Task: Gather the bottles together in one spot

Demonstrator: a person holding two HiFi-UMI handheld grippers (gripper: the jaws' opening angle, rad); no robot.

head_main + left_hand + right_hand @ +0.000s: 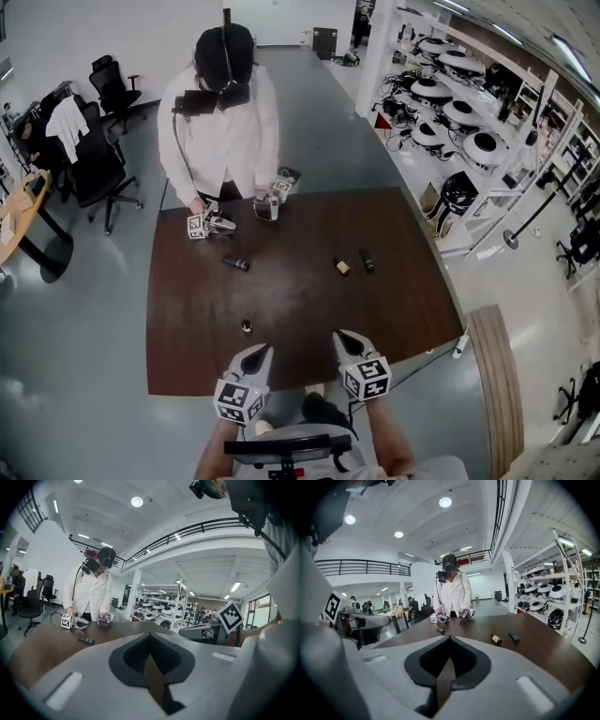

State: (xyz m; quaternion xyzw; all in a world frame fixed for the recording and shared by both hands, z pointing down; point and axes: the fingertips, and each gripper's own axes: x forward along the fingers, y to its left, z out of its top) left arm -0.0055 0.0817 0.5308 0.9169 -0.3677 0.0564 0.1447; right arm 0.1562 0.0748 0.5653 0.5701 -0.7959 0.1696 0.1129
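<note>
Several small bottles lie scattered on the brown table (187,356). A dark one (235,263) lies at the left middle, a tan-labelled one (342,267) and a dark one (366,261) lie side by side at the right middle, and a tiny one (247,326) stands near my side. My left gripper (264,350) and right gripper (343,337) hover at the near table edge, both shut and empty. In the right gripper view the tan-labelled bottle (496,639) and its dark neighbour (513,638) lie ahead to the right. In the left gripper view a dark bottle (86,641) lies ahead to the left.
A person in white (220,122) stands at the far table edge with two more grippers (208,225) (270,204) resting on the table. Office chairs (94,173) stand at the far left, shelves of equipment (450,103) on the right.
</note>
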